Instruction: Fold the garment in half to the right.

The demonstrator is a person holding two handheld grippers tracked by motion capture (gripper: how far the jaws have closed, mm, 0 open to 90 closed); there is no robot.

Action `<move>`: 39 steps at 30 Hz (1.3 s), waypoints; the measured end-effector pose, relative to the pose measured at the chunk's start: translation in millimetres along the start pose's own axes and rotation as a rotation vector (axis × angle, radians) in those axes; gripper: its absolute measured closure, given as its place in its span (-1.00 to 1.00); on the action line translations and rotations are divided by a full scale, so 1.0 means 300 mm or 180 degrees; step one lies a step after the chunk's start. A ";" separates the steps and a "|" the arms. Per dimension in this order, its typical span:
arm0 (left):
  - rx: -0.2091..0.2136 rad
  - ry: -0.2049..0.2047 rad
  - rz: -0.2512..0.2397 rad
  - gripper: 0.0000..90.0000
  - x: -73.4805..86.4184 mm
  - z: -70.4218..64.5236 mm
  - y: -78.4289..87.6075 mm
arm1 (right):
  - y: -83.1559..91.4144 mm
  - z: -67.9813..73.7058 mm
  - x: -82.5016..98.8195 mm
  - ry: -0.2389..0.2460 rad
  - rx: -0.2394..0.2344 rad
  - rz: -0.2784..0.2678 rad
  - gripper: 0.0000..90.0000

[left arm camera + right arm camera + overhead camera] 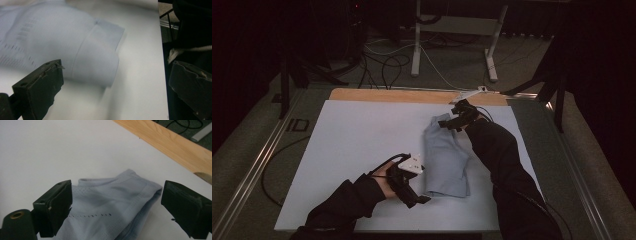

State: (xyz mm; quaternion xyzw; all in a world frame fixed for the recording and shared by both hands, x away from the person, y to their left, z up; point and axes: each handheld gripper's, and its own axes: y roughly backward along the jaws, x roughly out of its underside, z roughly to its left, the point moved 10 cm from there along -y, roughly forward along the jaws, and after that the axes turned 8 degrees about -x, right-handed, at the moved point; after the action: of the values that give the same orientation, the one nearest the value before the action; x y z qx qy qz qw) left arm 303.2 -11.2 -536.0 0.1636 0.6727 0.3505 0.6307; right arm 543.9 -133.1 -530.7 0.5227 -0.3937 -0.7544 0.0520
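A folded light-blue garment point(444, 160) lies on the white sheet point(357, 135), right of its middle, running from near to far. My left gripper point(419, 200) sits by the garment's near left corner. In the left gripper view its jaws stand wide apart over bare sheet, with the garment's hem point(97, 57) just beyond them: open, holding nothing. My right gripper point(449, 122) hovers at the garment's far end. In the right gripper view the ribbed edge point(110, 205) lies below and between its wide jaws, untouched, so this gripper is open too.
A wooden strip point(412, 95) borders the sheet's far edge. Metal rails point(257, 165) run along both sides of the table. Beyond the table are cables and white table legs point(416, 45) on the floor. Bare sheet stretches to the left of the garment.
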 end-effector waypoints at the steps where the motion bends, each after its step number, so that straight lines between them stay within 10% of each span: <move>1: -0.0027 0.0022 0.0004 -0.99 0.014 0.007 0.009 | -0.002 -0.001 0.004 -0.0001 0.0009 0.0007 -0.79; 26: -0.0580 0.0643 -0.0056 -0.99 0.346 0.083 0.214 | -0.077 -0.060 0.099 -0.0328 0.0083 0.0129 -0.62; 31: -0.0664 0.0764 -0.0108 -0.99 0.393 0.087 0.243 | -0.085 -0.082 0.126 -0.0417 0.0140 0.0175 -0.35; 39: -0.0806 0.0945 -0.0205 -0.99 0.441 0.110 0.275 | -0.108 -0.058 0.166 -0.0351 0.0064 0.0440 0.66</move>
State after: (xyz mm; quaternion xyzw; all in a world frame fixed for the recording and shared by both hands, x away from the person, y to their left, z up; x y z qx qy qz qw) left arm 296.8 143.1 -576.0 0.0079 0.7138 0.4323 0.5510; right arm 546.8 -144.7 -591.3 0.4524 -0.4386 -0.7727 0.0769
